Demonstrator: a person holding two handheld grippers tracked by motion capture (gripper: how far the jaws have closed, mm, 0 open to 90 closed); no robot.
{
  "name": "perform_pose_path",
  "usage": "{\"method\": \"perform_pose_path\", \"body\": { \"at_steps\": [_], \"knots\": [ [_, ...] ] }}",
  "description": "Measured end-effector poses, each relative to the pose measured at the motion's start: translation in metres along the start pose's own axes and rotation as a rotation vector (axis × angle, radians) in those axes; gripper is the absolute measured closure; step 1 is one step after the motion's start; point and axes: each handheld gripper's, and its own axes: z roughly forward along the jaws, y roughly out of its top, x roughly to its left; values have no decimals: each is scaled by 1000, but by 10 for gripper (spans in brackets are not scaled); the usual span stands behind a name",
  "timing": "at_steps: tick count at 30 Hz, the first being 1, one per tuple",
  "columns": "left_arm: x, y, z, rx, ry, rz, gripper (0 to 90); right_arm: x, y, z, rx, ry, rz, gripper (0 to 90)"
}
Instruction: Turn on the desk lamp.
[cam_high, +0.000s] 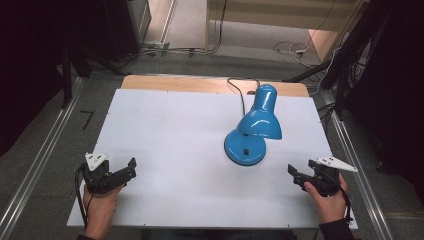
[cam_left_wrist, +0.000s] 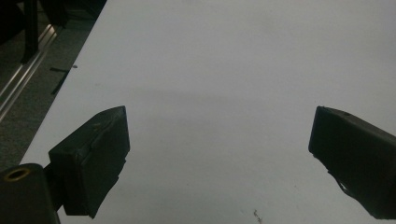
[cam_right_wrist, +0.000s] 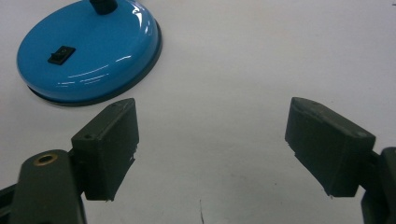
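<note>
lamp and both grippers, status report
Left gripper open, empty, near table's left edge. Right gripper open, empty, just right of the blue lamp. Lamp upright, untouched. Nothing between them.

high: overhead, forward-down | gripper views: low, close | shared: table (cam_high: 165, 130)

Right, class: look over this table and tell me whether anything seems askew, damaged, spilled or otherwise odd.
Nothing stands out. The blue desk lamp stands upright on its round base on the white table, its cord trailing off the far edge. Both the left tool and right tool are open and empty.
</note>
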Motion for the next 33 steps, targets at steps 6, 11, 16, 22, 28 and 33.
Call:
{"method": "perform_pose_path", "body": {
  "at_steps": [6, 11, 16, 22, 28, 33],
  "knots": [
    [0, 0, 0, -1, -1, 0, 61, 4, 1, 0, -8, 1, -6, 166],
    [-1, 0, 0, -1, -1, 1, 61, 6, 2, 1, -10, 10, -4, 171],
    [-1, 0, 0, -1, 0, 2, 61, 8, 3, 2, -16, 20, -4, 180],
    [-1, 0, 1, -2, -2, 6, 61, 14, 5, 5, -16, 33, -18, 187],
    [-1, 0, 1, 3, -2, 7, 61, 18, 5, 8, -12, 45, -29, 193],
    [-1, 0, 1, 0, -3, 10, 61, 20, 7, 8, -16, 53, -32, 199]
  ]
}}
